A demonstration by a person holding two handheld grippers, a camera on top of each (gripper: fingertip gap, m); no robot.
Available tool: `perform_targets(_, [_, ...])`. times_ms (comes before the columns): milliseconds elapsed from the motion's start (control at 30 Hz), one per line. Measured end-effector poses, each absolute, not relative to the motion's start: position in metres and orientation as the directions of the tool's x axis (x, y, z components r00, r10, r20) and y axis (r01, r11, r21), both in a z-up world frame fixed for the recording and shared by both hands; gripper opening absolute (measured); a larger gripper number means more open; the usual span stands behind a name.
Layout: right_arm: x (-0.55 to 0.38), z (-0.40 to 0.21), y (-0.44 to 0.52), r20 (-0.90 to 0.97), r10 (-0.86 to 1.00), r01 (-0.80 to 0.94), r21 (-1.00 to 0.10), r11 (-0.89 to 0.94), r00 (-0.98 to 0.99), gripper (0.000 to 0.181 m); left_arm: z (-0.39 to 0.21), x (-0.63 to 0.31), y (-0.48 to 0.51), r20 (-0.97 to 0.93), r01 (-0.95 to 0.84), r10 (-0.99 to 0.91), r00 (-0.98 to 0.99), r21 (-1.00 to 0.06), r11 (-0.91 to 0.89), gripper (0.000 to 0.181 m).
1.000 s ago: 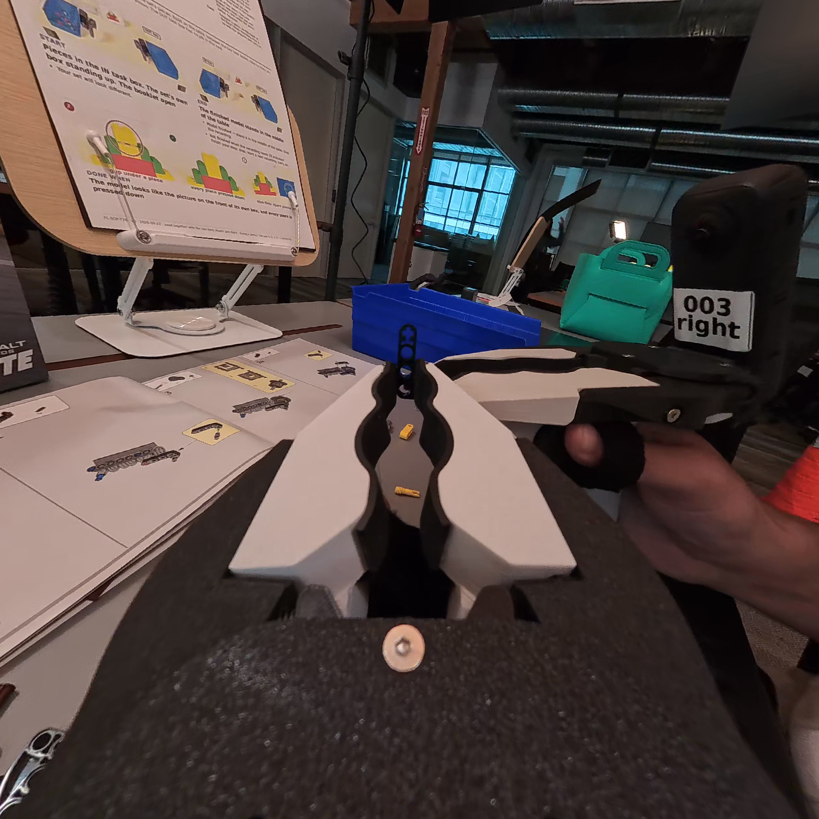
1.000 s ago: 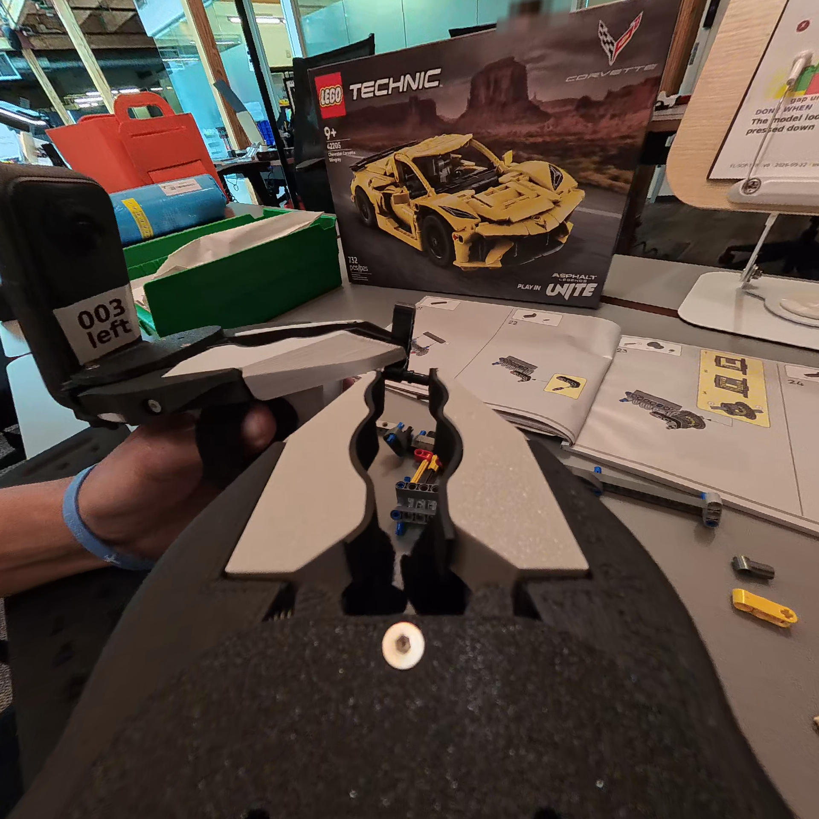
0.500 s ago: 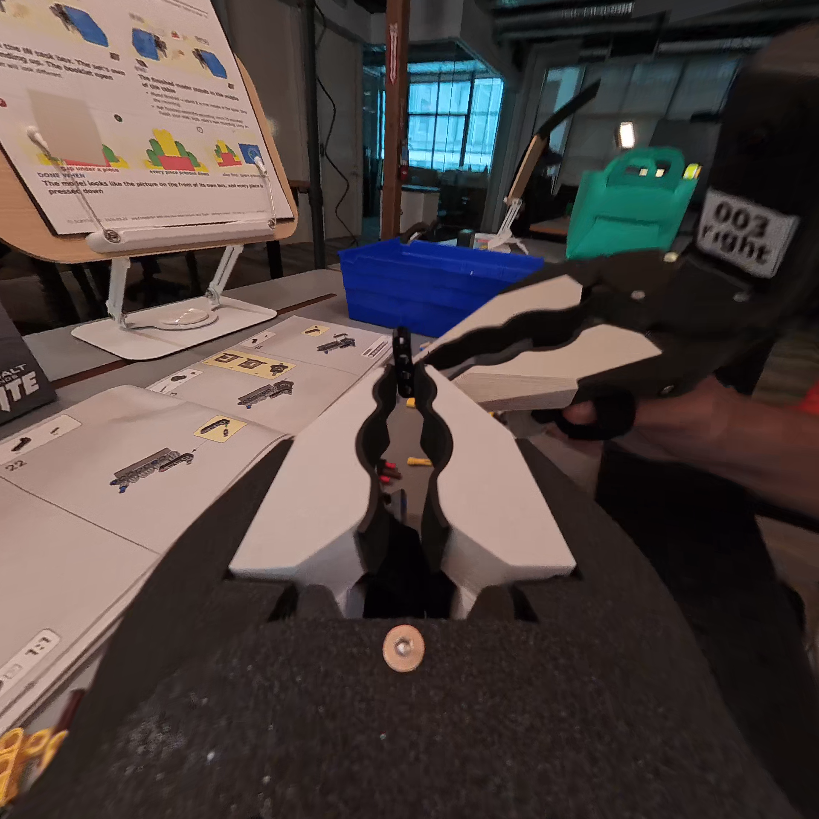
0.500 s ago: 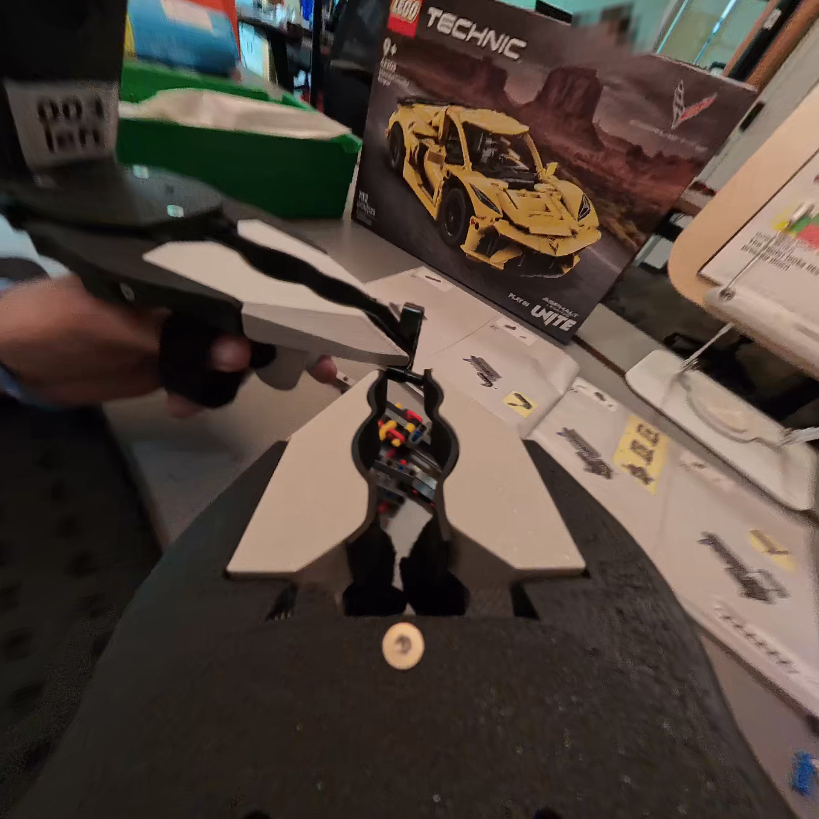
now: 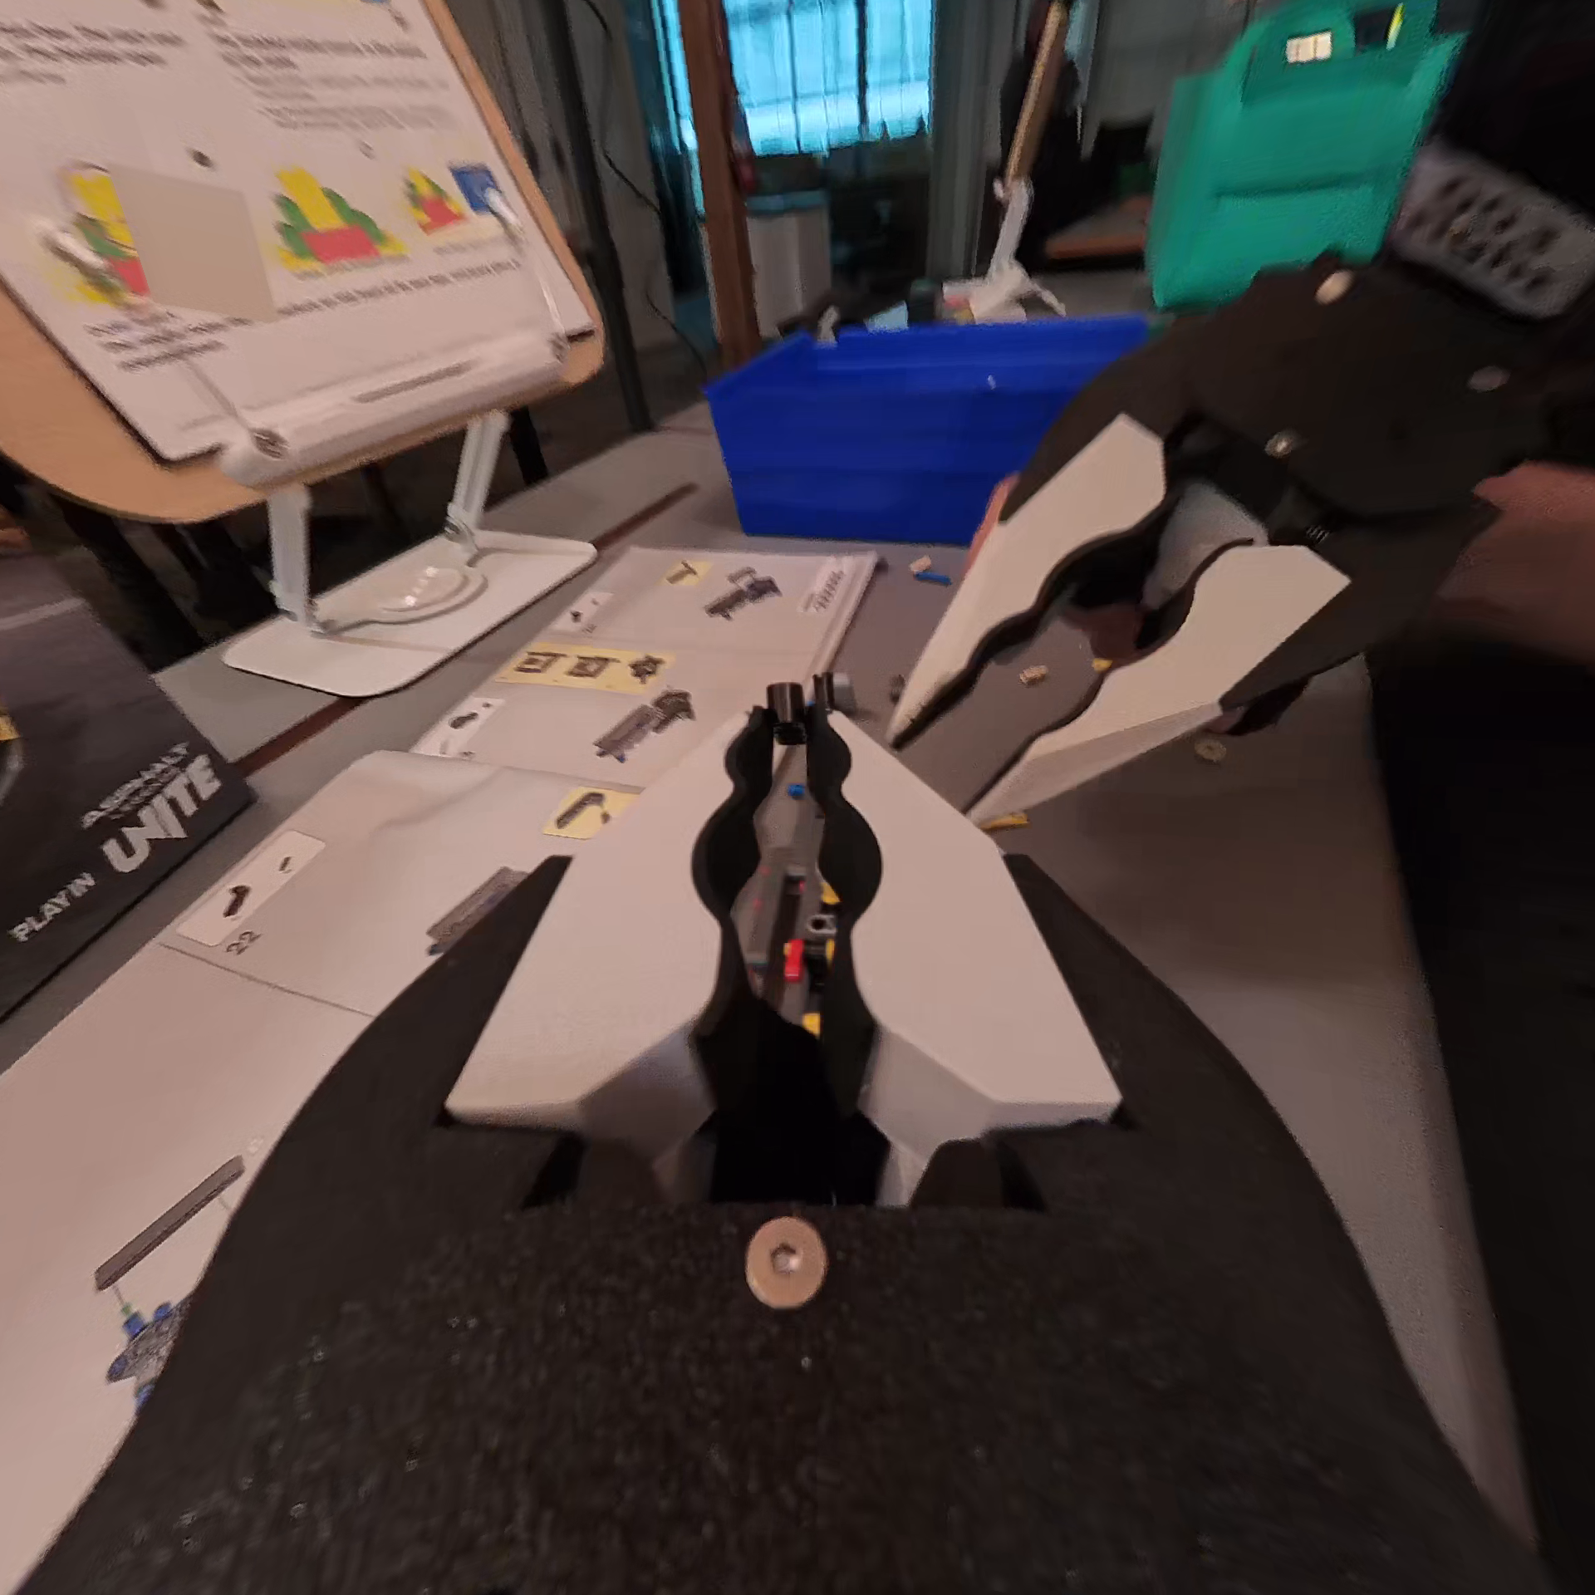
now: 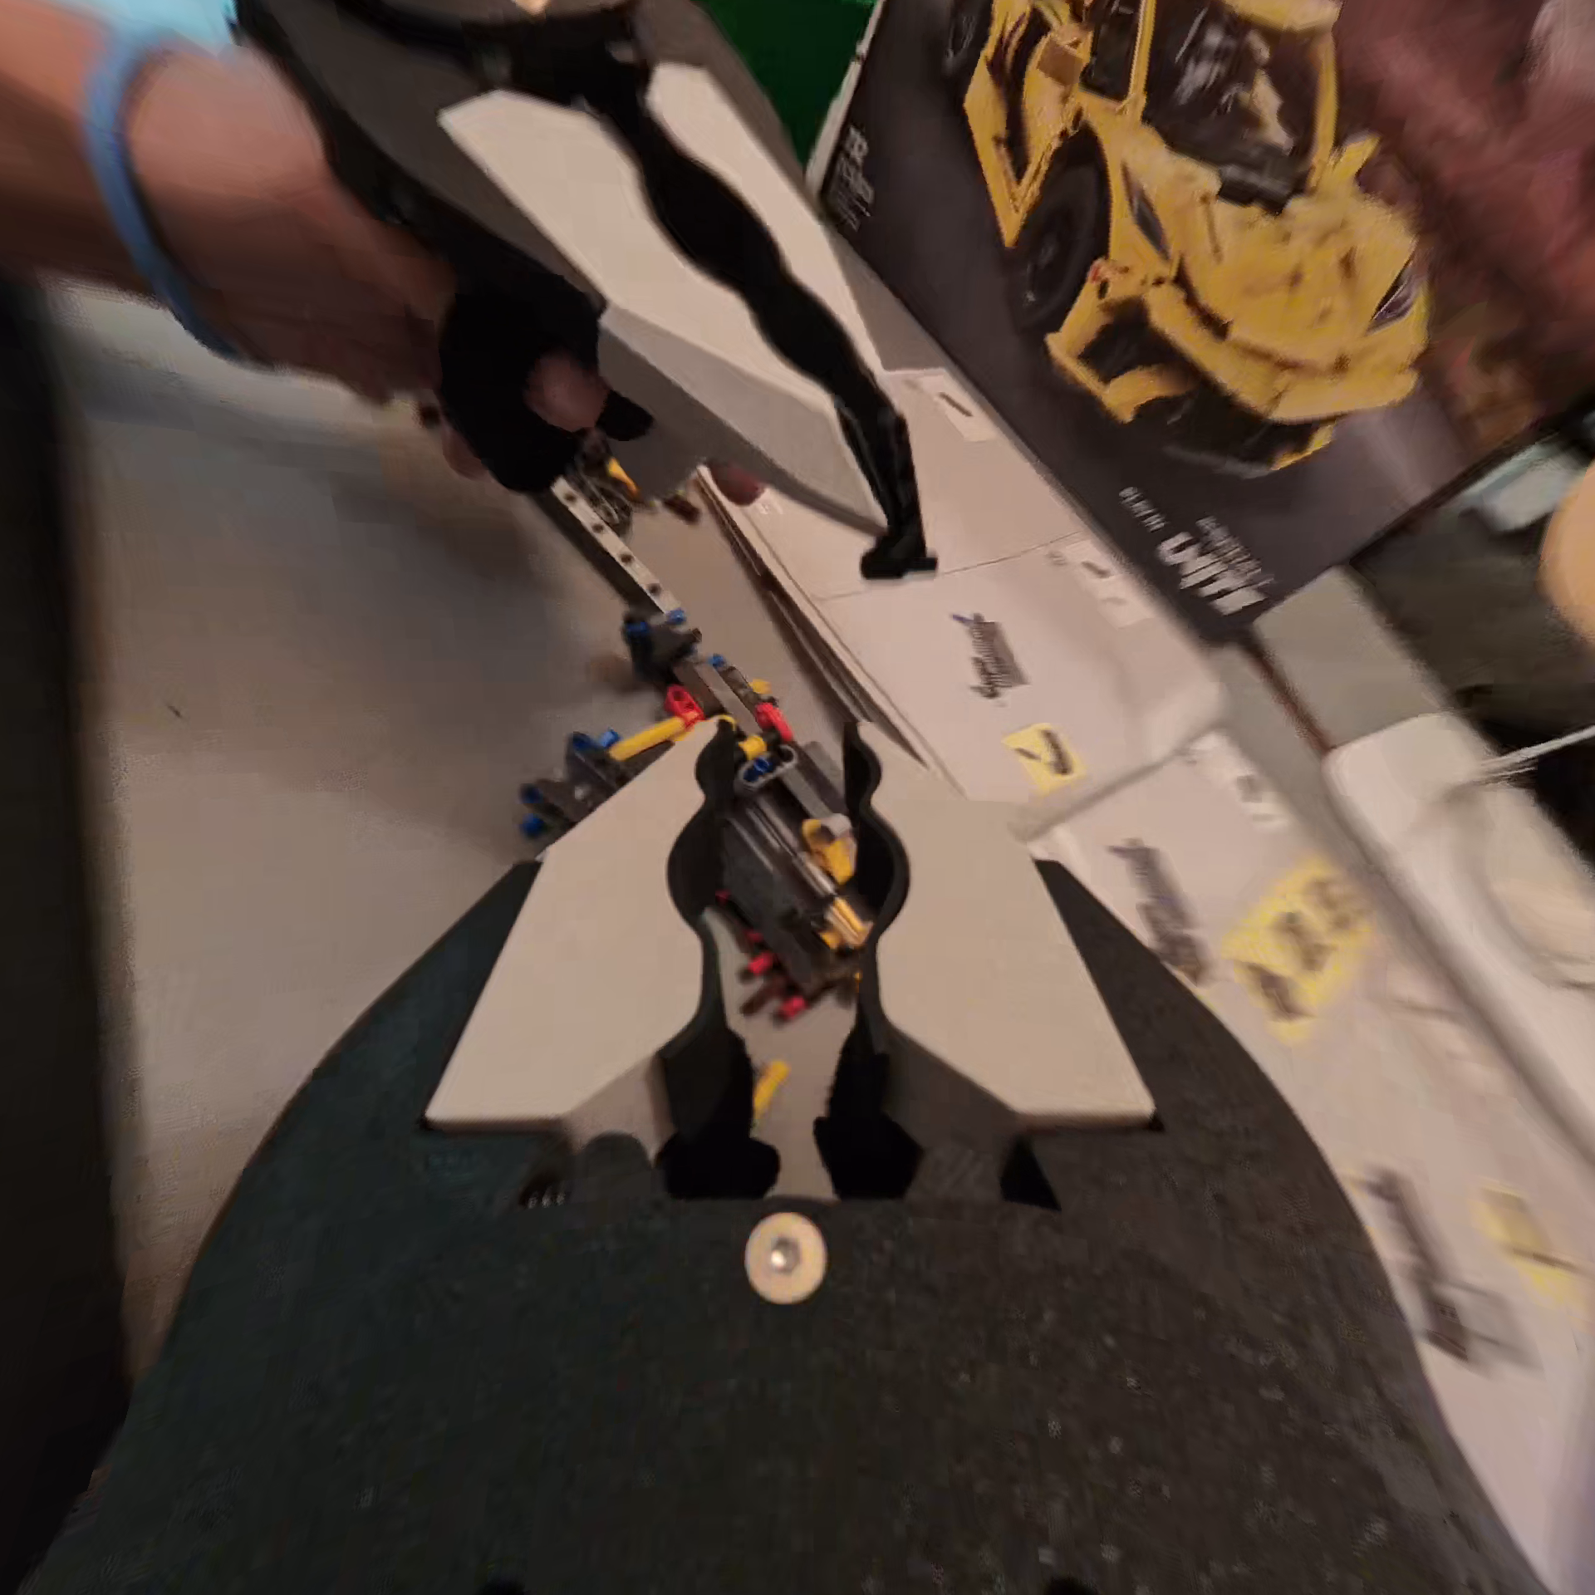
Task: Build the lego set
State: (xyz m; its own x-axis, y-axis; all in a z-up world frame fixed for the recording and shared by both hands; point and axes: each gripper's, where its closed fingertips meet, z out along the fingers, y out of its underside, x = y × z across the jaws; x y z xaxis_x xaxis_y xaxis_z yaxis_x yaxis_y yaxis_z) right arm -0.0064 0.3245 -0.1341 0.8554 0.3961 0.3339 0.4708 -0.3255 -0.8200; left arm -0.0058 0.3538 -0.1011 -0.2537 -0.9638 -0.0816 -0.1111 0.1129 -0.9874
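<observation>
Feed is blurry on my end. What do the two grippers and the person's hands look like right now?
Both match: the left gripper and right gripper have pale grey wedge-shaped fingers with wavy black inner pads, on a black textured body with a silver screw. The right gripper carries a blurred white label high on its black housing. A blue wristband sits on the left wrist, and a black trigger loop wraps a finger.

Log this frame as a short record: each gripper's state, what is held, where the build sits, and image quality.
left gripper: shut on small black lego piece
right gripper: jaws open, holding nothing
partial lego assembly: on the table, under the right gripper
instruction booklet: open, beside the assembly
lego box: standing behind the booklet
image quality: motion blur in both views
</observation>
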Motion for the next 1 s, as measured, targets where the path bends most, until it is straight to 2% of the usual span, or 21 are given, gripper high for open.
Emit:
perform_targets(67, [-0.002,-0.133,0.331,0.092,0.403,0.240,-0.911,-0.334,0.911,0.024,-0.089,-0.011,0.365,-0.105,-0.034,-0.968,-0.227,-0.993,0.115,0.006])
perform_targets(167, [-0.010,-0.127,0.328,-0.259,0.513,-0.028,-0.909,-0.415,0.818,0.024,-0.075,-0.017,0.379,-0.146,0.068,-0.975,-0.166,-0.988,0.137,0.006])
perform_targets(233, [-0.007,-0.114,0.331,-0.374,0.531,-0.162,-0.901,-0.403,0.761,0.024,-0.069,-0.018,0.380,-0.126,0.104,-0.976,-0.177,-0.989,0.109,0.006])
perform_targets(333, [0.001,-0.094,0.332,-0.448,0.548,-0.301,-0.891,-0.340,0.707,0.023,-0.065,-0.016,0.375,-0.173,0.142,-0.966,-0.193,-0.979,0.146,0.006])
perform_targets(533, [0.005,-0.086,0.329,-0.518,0.563,-0.396,-0.855,-0.334,0.644,0.019,-0.077,-0.014,0.353,-0.329,0.144,-0.917,-0.226,-0.942,0.302,0.006])
perform_targets(733, [0.003,-0.076,0.325,-0.553,0.593,-0.447,-0.830,-0.332,0.586,0.017,-0.079,-0.016,0.334,-0.390,0.187,-0.881,-0.267,-0.918,0.350,0.006])
perform_targets(833, [-0.006,-0.075,0.319,-0.633,0.630,-0.493,-0.764,-0.416,0.450,0.020,-0.078,-0.019,0.320,-0.412,0.220,-0.858,-0.306,-0.908,0.358,0.006])
perform_targets(933, [-0.020,-0.069,0.306,-0.729,0.653,-0.522,-0.645,-0.558,0.203,0.021,-0.075,-0.025,0.304,-0.446,0.266,-0.829,-0.337,-0.890,0.371,0.006])
perform_targets(1000, [-0.023,-0.066,0.302,-0.745,0.654,-0.530,-0.611,-0.588,0.133,0.021,-0.073,-0.029,0.294,-0.468,0.294,-0.808,-0.358,-0.878,0.378,0.006])
